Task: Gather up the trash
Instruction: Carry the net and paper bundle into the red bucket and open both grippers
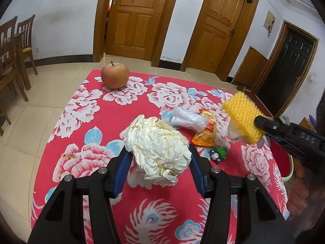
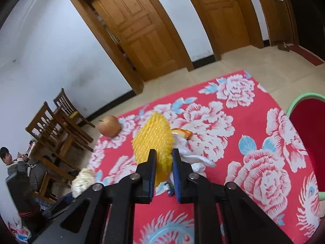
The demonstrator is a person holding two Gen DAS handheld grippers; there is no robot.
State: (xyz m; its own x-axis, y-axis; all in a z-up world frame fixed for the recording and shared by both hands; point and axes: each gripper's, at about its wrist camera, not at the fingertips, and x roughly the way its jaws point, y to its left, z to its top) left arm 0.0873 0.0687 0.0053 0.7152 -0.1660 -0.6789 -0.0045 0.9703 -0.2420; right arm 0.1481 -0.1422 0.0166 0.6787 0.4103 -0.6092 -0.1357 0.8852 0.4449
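My left gripper (image 1: 159, 154) is shut on a crumpled ball of cream paper (image 1: 160, 142), its blue pads pressing both sides just above the red floral tablecloth (image 1: 85, 122). To the right, my right gripper (image 1: 262, 122) is shut on a yellow foam fruit net (image 1: 241, 116). In the right wrist view the net (image 2: 152, 138) sticks out from between the closed pads of that gripper (image 2: 164, 156), with a white tissue (image 2: 191, 154) bunched beside it. On the cloth lie a clear plastic bag (image 1: 186, 120), an orange snack wrapper (image 1: 205, 130) and a small green and blue wrapper (image 1: 218, 152).
An apple (image 1: 115, 75) stands at the table's far left corner. A red bin with a pale green rim (image 2: 304, 132) stands off the table's right side. Wooden chairs (image 1: 18, 46) stand left, with a seated person (image 2: 12, 162) there; doors line the back wall.
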